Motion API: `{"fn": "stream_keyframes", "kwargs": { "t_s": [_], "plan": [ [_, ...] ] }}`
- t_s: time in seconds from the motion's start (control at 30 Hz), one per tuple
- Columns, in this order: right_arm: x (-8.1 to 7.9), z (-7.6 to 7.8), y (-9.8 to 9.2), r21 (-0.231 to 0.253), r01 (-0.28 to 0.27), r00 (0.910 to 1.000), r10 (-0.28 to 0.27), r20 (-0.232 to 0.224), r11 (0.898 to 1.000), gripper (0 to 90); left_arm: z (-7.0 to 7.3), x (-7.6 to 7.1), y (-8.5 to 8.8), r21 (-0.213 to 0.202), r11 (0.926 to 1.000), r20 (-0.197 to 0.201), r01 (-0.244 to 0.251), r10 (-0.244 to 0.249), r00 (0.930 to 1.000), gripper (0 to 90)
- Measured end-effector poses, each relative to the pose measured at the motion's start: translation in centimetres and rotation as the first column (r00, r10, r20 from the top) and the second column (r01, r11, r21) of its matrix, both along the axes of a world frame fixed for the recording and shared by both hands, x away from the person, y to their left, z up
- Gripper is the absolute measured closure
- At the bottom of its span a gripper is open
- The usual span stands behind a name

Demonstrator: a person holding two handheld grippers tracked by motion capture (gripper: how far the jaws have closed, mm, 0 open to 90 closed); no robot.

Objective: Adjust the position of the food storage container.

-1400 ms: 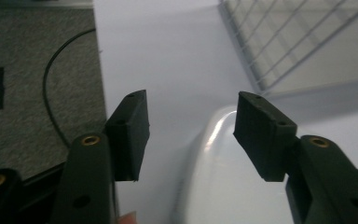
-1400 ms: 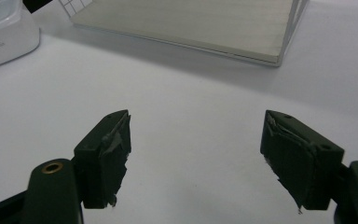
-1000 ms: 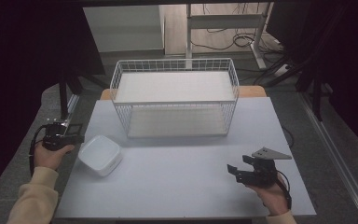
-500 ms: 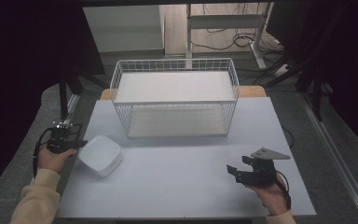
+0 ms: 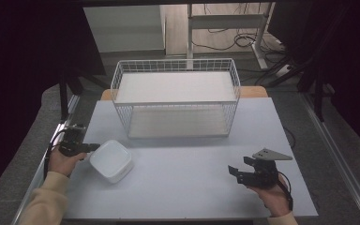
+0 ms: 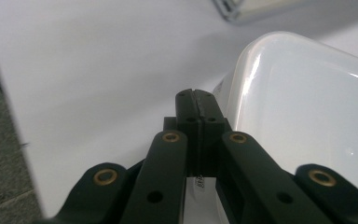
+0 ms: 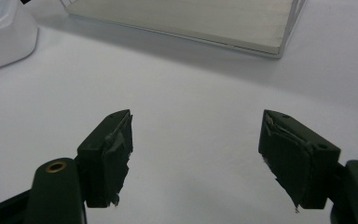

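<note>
Jaws together on my left gripper (image 6: 196, 100), spread wide on my right gripper (image 7: 196, 154).
Left tips sit just beside the white square plastic container (image 5: 111, 160) on the pale grey bench (image 5: 192, 187), in front of the white wire basket (image 5: 176, 104); right hovers well apart.

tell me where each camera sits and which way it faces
High view: above the person's side, looking forward and down on the table, wire basket, both hands and grippers.
Left gripper view: on the left gripper, jaws shut, beside the white container.
Right gripper view: on the right gripper, jaws open, facing bare tabletop toward the basket.
Shared: all three show the white container and the basket.
</note>
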State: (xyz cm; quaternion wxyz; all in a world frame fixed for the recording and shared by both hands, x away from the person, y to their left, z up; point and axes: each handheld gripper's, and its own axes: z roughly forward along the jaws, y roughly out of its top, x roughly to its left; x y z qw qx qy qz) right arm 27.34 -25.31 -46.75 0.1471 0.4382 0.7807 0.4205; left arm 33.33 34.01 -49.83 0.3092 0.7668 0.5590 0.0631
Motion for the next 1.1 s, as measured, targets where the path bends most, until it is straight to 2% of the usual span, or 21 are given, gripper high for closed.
{"fn": "stream_keyframes", "kwargs": {
  "t_s": [0.23,0.43,0.5,0.67,0.8,0.87,0.9,0.93,1.1],
  "plan": [
    [0.0,0.0,0.1,0.0,-0.002,1.0,0.002,-0.001,1.0,25.9,0.0,-0.3,-1.9,-0.024,0.9988,-0.004,0.043,-0.043,0.9991,90.0],
    [0.0,0.0,0.1,-0.003,-0.003,1.0,0.003,0.002,1.0,25.9,-0.1,-1.0,-4.0,-0.048,0.9949,-0.006,0.089,-0.089,0.996,90.0],
    [0.0,0.0,0.1,-0.004,-0.004,1.0,0.004,0.001,1.0,25.9,-0.1,-1.1,-4.3,-0.049,0.994,-0.005,0.097,-0.098,0.9952,90.0],
    [-0.1,0.0,0.1,-0.006,-0.004,1.0,0.004,0.0,1.0,25.9,0.0,-1.5,-6.0,-0.04,0.9871,-0.002,0.155,-0.155,0.9879,90.0],
    [-0.1,0.0,0.1,-0.006,-0.003,1.0,0.003,-0.001,1.0,25.9,0.1,-1.7,-6.5,-0.031,0.9844,-0.001,0.173,-0.174,0.9848,90.0],
    [0.0,0.0,0.1,-0.006,-0.003,1.0,0.003,-0.001,1.0,26.0,0.2,-1.7,-6.4,-0.032,0.9854,0.005,0.167,-0.167,0.9859,90.0],
    [0.0,0.0,0.1,-0.008,-0.002,1.0,0.002,0.0,1.0,26.0,0.4,-2.0,-6.1,-0.023,0.9916,0.024,0.127,-0.127,0.9917,90.0],
    [-0.1,0.0,0.1,-0.009,-0.001,1.0,0.001,0.001,1.0,26.1,0.7,-2.1,-5.7,-0.028,0.9941,0.037,0.105,-0.104,0.9939,90.0],
    [-0.1,0.1,-0.1,-0.007,0.003,1.0,-0.003,0.003,1.0,26.1,2.0,-4.2,-3.1,-0.052,0.9972,0.07,0.053,-0.05,0.9963,90.0]
  ]
}}
